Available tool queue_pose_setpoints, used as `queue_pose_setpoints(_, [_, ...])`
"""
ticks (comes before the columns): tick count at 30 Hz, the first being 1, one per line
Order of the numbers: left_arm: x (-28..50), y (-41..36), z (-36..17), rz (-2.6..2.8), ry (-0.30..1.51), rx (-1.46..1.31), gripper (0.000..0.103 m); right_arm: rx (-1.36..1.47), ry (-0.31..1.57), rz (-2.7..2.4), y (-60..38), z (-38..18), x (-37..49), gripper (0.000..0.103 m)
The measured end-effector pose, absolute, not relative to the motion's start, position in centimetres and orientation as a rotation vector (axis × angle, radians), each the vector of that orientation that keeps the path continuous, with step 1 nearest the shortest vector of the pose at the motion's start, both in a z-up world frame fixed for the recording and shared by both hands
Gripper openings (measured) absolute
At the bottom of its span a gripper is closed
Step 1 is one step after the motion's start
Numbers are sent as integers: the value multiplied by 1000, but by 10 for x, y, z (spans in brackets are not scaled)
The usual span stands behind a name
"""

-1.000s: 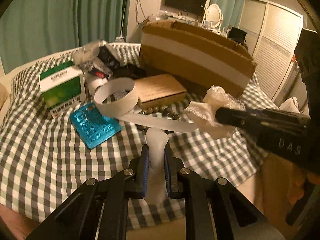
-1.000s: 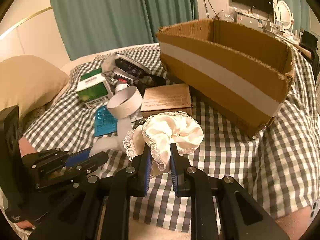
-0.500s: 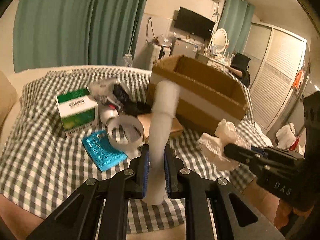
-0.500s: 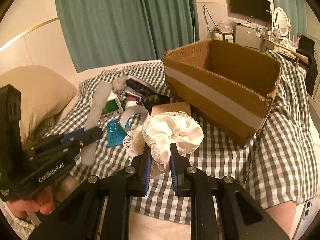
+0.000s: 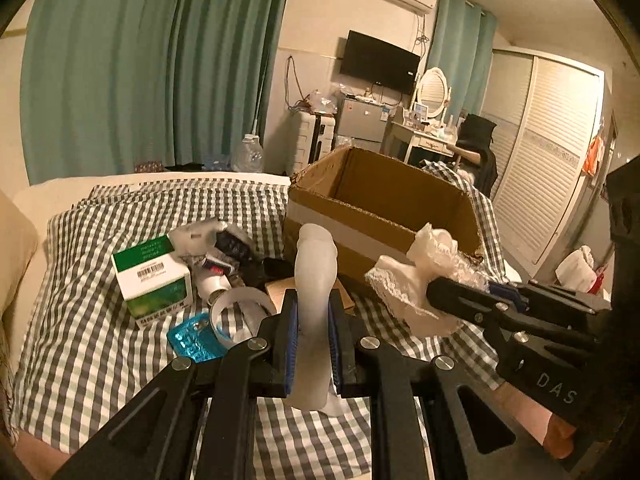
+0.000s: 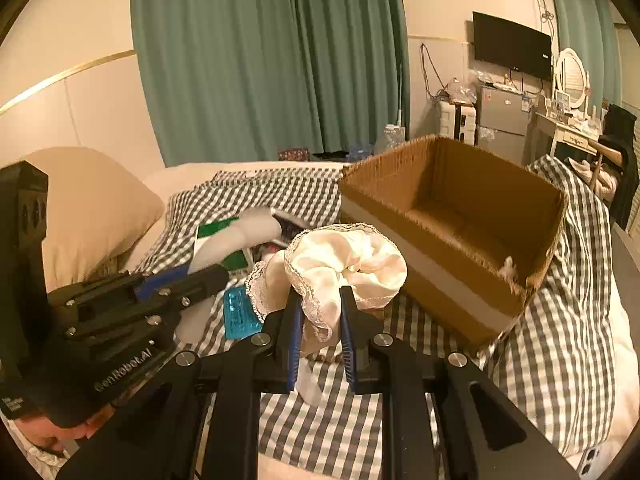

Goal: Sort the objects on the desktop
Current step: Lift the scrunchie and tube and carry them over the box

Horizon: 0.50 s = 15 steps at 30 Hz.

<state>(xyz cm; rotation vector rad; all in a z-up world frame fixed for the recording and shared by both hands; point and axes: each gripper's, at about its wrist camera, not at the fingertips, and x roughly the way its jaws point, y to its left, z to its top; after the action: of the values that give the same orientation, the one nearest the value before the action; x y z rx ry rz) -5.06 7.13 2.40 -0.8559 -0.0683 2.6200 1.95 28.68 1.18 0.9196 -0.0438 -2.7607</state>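
Over the grey-and-white checked bedcover [image 5: 100, 344], the left gripper [image 5: 313, 332] clamps a frosted white plastic strip [image 5: 315, 280] upright, the right gripper [image 6: 320, 344] pinches a cream lace-edged satin scrunchie [image 6: 344, 264], near the open brown cardboard box [image 6: 460, 216]

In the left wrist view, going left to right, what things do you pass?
Green box → blue blister pack → white piece in the left gripper → scrunchie in the right gripper.

Both wrist views are aimed from just above the near bed [image 5: 100, 344] edge toward the far cardboard box [image 5: 384, 216], which is shared [image 6: 452, 224].
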Motion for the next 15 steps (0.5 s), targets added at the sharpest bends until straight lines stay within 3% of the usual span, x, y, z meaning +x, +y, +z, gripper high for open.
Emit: queue_pose_setpoints(15, [-92,112,47,2599,-2,-806,13,862,-43,-2802,318,28,-6,17])
